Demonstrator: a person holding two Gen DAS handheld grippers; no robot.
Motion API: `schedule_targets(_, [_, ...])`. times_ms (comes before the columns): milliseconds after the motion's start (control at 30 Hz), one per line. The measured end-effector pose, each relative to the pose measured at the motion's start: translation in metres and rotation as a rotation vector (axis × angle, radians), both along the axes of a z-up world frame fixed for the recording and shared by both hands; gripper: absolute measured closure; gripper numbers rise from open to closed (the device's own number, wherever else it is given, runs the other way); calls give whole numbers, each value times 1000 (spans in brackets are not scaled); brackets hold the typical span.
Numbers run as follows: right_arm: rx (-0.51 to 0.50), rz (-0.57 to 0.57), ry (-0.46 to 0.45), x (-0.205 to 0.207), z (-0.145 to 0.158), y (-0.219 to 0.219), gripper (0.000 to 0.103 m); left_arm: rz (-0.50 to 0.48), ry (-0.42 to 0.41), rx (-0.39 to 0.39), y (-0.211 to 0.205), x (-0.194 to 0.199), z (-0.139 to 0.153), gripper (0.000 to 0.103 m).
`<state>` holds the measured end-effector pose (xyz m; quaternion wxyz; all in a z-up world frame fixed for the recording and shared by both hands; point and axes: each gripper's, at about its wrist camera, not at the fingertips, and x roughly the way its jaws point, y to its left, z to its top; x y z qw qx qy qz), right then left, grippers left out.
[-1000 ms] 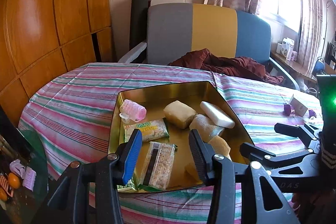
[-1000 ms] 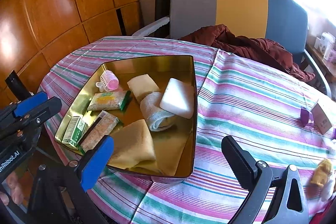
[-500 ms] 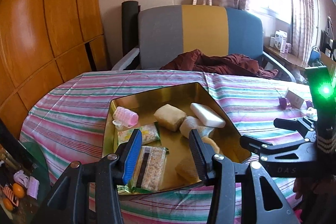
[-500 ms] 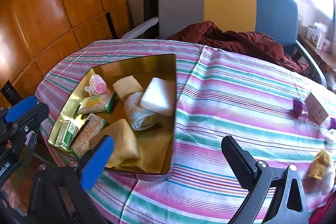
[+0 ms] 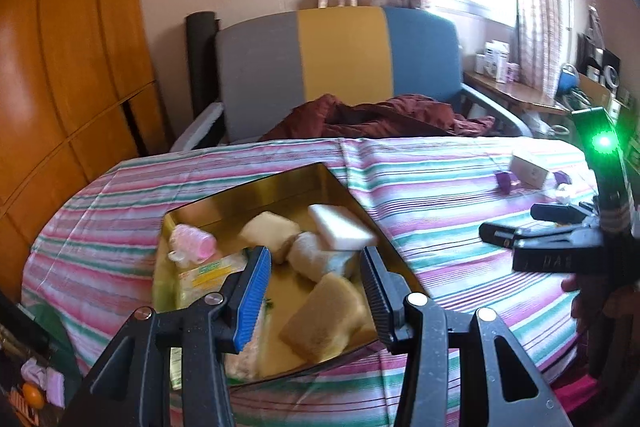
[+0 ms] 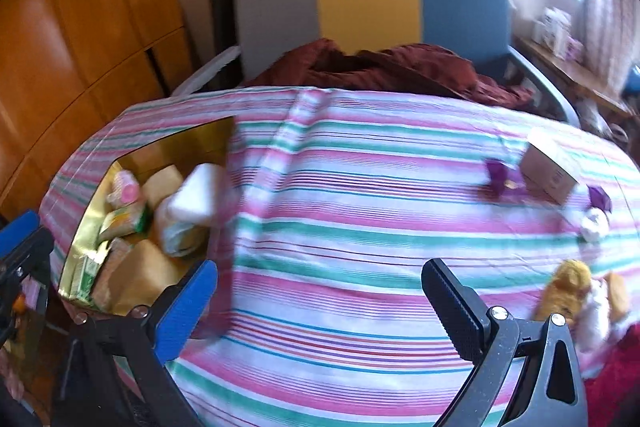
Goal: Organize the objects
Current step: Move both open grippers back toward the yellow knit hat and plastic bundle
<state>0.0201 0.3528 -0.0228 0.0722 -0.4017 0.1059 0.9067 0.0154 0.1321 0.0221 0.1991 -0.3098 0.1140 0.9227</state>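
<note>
Striped tablecloth (image 6: 360,227) over the table, gold tin (image 5: 280,187) at its left end holding a white block (image 5: 340,231), tan sponges (image 5: 320,319), a pink roller (image 5: 196,247) and a yellow-green packet (image 5: 208,273) with print too blurred to read. Small carton (image 6: 548,167), purple bits (image 6: 496,171) and a yellow plush toy (image 6: 564,291) lying far right, well apart from the tin. Left gripper (image 5: 316,291) above the tin's near edge, fingers part-way apart, clamping nothing; right gripper (image 6: 320,307) over bare cloth, spread wide and empty, "DA" the only lettering legible on its body.

Only legible lettering: "DA" on the right gripper (image 5: 556,243)
</note>
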Motion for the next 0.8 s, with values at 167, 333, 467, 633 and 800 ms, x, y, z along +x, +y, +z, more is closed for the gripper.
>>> schedule_targets(167, [-14,-132,-13,23,5,69,0,-101,-12,6,32,0,2,56])
schedule_targets(333, [-27,-348,-1,59,19,157,0,-210,-64,9,71,-1,-4,56])
schedule_targets(467, [-71,-572,25,95,18,228,0,-295,-111,0,105,-1,-13,56])
schedule_targets(633, [-164,-761,58,128,3,278,0,-425,-177,-6,155,4,-25,56])
schedule_targets(800, [-290,-857,83,149,-8,301,0,-538,-299,27,209,9,-40,56])
